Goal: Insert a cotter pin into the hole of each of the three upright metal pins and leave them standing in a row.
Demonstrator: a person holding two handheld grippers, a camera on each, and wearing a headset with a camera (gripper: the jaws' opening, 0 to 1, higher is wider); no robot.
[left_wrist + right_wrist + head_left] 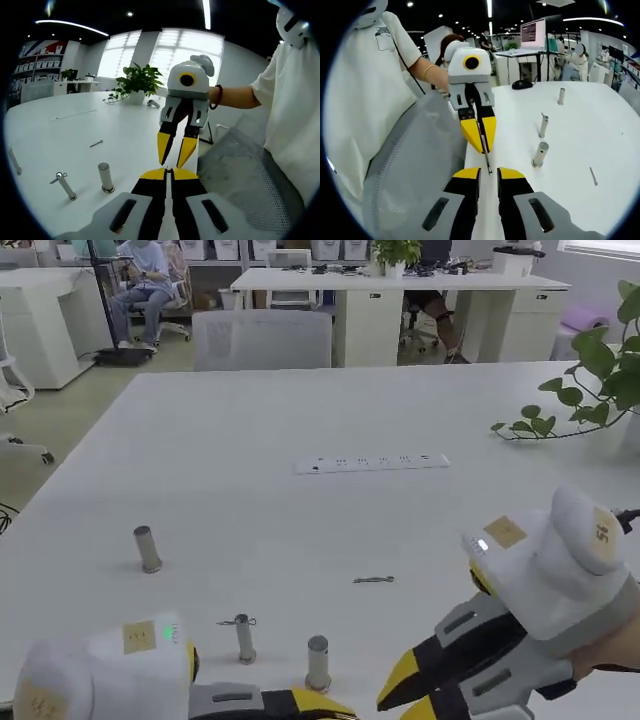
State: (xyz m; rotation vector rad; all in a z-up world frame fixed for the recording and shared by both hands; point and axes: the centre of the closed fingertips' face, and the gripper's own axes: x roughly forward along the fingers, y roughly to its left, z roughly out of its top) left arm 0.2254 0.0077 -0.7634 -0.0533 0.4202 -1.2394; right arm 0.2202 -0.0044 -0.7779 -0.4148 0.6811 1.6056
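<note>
— Fingers of the left gripper [480, 147] pinch a cotter pin [487, 162]; those of the right gripper [488, 172] stand narrowly apart at its tip.
— Light, stiff, slippery wire, I'd guess; hold its shank; the bare metal pin [318, 662] stands on the counter [300, 420] nearby.

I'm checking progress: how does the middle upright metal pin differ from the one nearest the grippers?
The middle pin has a cotter pin through its top; the nearest pin has none. The middle pin looks slimmer, the nearest pin thicker. Both are grey metal and stand upright on the white table.
</note>
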